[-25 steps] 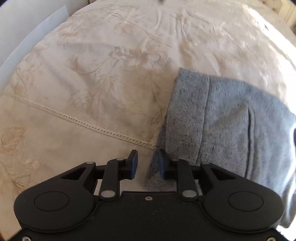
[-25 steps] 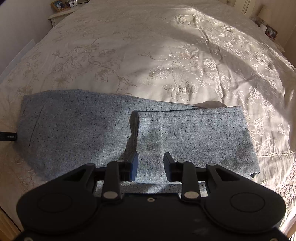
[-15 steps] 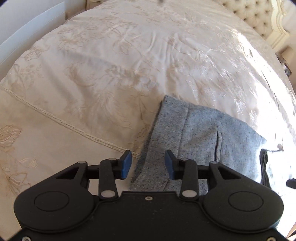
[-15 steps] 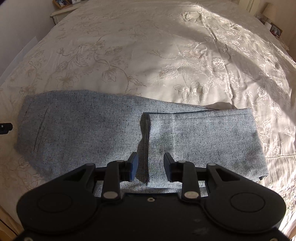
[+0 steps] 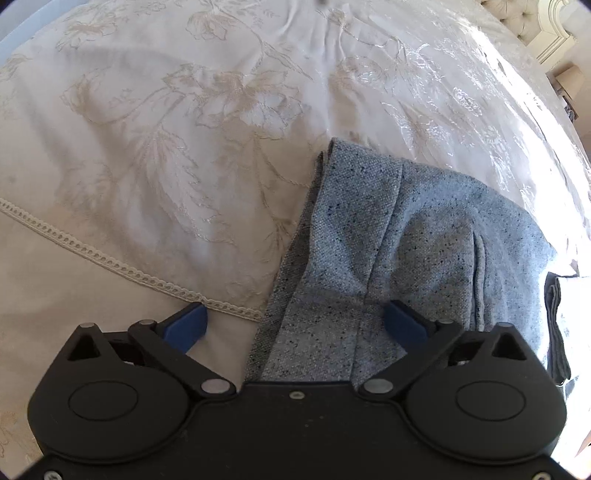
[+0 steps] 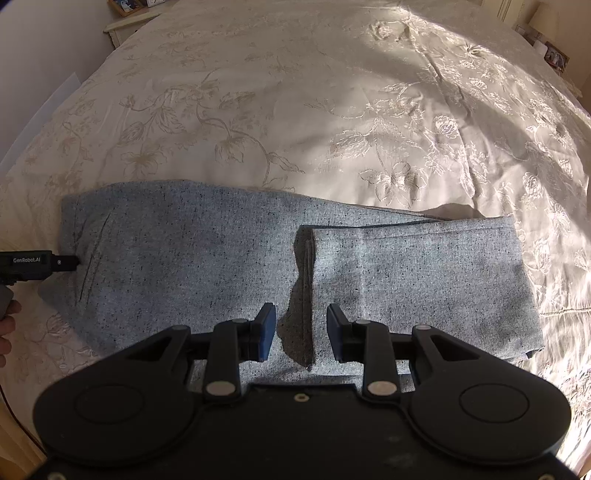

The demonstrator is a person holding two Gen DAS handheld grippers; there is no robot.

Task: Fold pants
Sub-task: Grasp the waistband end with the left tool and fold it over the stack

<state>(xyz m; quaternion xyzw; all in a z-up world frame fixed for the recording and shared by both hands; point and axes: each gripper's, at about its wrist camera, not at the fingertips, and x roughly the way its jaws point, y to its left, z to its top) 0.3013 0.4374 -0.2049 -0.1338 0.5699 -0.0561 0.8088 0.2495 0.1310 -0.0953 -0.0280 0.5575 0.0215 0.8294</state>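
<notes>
Grey-blue speckled pants (image 6: 192,258) lie across the bed. One leg end is folded back over the rest, and its hem edge (image 6: 308,266) runs toward me. My right gripper (image 6: 301,330) hovers just above that edge, its jaws partly apart and pressing on nothing. In the left wrist view the waist end of the pants (image 5: 369,240) lies between the blue pads (image 5: 188,325) of my left gripper (image 5: 295,323). Its jaws are opening wide and the pads do not touch the cloth. The left gripper's tip (image 6: 62,263) shows at the waist in the right wrist view.
The cream bedspread (image 6: 295,110) has floral embroidery and a lace trim (image 5: 110,258). A dark folded cloth (image 5: 556,321) lies beside the pants. A hand (image 6: 7,325) is at the left edge. A nightstand (image 6: 125,14) stands beyond the bed's far corner.
The left gripper's jaws have spread from a narrow gap to wide over the waist end, and its view has drawn closer. The right gripper has barely moved.
</notes>
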